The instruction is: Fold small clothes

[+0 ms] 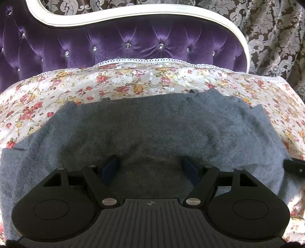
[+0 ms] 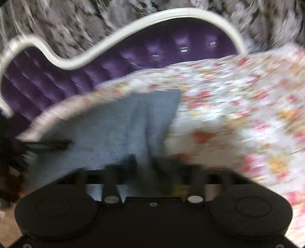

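A grey-blue knitted garment [image 1: 152, 124] lies spread on a floral bedspread [image 1: 124, 84]. My left gripper [image 1: 150, 167] is open, its two dark blue fingers [image 1: 109, 169] resting low on the garment's near middle with nothing between them. In the blurred right wrist view the same garment [image 2: 118, 129] rises from the bed toward my right gripper [image 2: 146, 162], whose jaws stand close together on a fold of it. A dark piece of the right gripper [image 1: 294, 166] shows at the garment's right edge in the left wrist view.
A purple tufted headboard [image 1: 114, 47] with a white curved frame [image 1: 133, 18] stands behind the bed. A patterned curtain [image 1: 276, 38] hangs beyond it on the right. The bedspread [image 2: 238, 114] extends to the right of the garment.
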Available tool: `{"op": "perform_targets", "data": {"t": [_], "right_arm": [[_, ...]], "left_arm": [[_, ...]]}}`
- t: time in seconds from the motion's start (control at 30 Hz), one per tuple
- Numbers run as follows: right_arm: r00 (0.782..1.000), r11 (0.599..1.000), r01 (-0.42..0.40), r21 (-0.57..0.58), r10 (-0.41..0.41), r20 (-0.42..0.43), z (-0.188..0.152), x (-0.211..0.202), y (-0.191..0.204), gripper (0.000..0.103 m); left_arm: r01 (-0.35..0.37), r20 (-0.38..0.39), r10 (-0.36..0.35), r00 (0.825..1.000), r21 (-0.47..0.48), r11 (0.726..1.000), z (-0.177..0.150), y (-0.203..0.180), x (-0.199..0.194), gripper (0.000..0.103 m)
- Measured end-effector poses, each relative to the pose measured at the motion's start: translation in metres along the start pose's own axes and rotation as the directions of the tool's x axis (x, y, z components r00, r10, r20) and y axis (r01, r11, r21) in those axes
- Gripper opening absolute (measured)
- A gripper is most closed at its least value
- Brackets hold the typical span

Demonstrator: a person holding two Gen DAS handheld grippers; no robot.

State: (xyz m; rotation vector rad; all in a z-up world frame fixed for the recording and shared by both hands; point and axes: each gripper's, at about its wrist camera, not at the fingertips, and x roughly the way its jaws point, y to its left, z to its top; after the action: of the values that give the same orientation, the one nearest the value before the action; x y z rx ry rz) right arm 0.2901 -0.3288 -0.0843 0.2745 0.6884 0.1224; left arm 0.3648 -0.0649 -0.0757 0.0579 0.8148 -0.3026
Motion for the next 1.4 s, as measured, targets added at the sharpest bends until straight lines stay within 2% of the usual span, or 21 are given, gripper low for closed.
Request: {"op": "perform_targets", "data": {"t": [0.1,0.17,0.23,0.27,0.33,0.37,0.43,0.53,0.7,0.8,0.87,0.93,1.0,1.13,1.23,1.33,1.4], "right_arm": [[0.999,0.997,-0.023,0.071,0.025,-0.022,-0.002,-0.005,-0.014,0.025],[1.0,0.999,-0.009,0.049,0.01,-0.028,-0.002,-0.008,-0.013,0.026],[0.999,0.998,-0.045,0.049,0.046,-0.023,0.001,-0.01,-0.013,0.047],[0.997,0.995,-0.079,0.068,0.08,-0.005,0.003,-0.012,-0.015,0.053],[0.985,0.977,-0.174,0.121,0.171,0.037,0.007,-0.015,-0.022,0.08],[0.977,0.967,-0.212,0.143,0.208,0.044,0.01,-0.014,-0.025,0.082],[0.971,0.957,-0.241,0.161,0.236,0.046,0.017,-0.007,-0.027,0.082],[0.973,0.96,-0.229,0.163,0.231,0.01,0.024,0.009,-0.029,0.082],[0.933,0.912,-0.345,0.222,0.359,-0.024,0.031,0.036,-0.032,0.083],[0.91,0.881,-0.396,0.261,0.414,-0.019,0.036,0.051,-0.029,0.088],[0.907,0.877,-0.402,0.264,0.421,-0.018,0.04,0.057,-0.025,0.09],[0.904,0.877,-0.408,0.253,0.427,-0.023,0.041,0.059,-0.023,0.096],[0.901,0.88,-0.414,0.233,0.432,-0.03,0.04,0.058,-0.02,0.098],[0.897,0.879,-0.424,0.219,0.44,-0.031,0.039,0.057,-0.019,0.1],[0.893,0.876,-0.432,0.214,0.449,-0.036,0.04,0.057,-0.018,0.101],[0.892,0.878,-0.435,0.2,0.45,-0.035,0.038,0.056,-0.016,0.102],[0.894,0.881,-0.436,0.187,0.448,-0.026,0.036,0.055,-0.015,0.102]], "left_arm": [[-0.004,0.005,0.004,1.0,0.003,1.0,-0.001,-0.001,0.0,0.074],[-0.008,0.008,0.008,1.0,0.004,1.0,-0.001,-0.002,-0.001,0.074],[-0.008,0.009,0.008,1.0,0.002,1.0,-0.001,-0.002,-0.001,0.074],[-0.006,0.007,0.006,1.0,0.002,1.0,-0.001,-0.001,-0.001,0.074],[-0.003,0.002,0.003,1.0,-0.001,1.0,0.001,-0.001,-0.001,0.074],[-0.003,0.0,0.003,1.0,-0.001,1.0,0.001,0.0,-0.001,0.074],[-0.004,-0.001,0.004,1.0,-0.003,1.0,0.001,0.0,0.0,0.074],[-0.006,0.001,0.006,1.0,-0.005,1.0,0.001,-0.001,0.0,0.074],[-0.007,-0.01,0.007,1.0,-0.008,1.0,0.004,0.0,0.001,0.074],[0.001,-0.033,-0.001,0.999,-0.019,1.0,0.011,0.001,0.0,0.073],[0.023,-0.06,-0.028,0.998,-0.08,0.997,0.021,0.008,0.0,0.072],[0.05,-0.054,-0.059,0.997,-0.157,0.986,0.033,0.017,0.0,0.071],[0.022,-0.042,-0.03,0.999,-0.17,0.985,0.044,0.018,0.006,0.07],[-0.048,-0.075,0.04,0.996,-0.114,0.992,0.048,0.01,0.031,0.069],[-0.101,-0.038,0.099,0.994,-0.067,0.993,0.043,0.0,0.038,0.071],[-0.11,-0.043,0.106,0.993,-0.083,0.99,0.046,0.0,0.038,0.071],[-0.093,-0.048,0.089,0.995,-0.096,0.991,0.049,0.004,0.032,0.067]]}}
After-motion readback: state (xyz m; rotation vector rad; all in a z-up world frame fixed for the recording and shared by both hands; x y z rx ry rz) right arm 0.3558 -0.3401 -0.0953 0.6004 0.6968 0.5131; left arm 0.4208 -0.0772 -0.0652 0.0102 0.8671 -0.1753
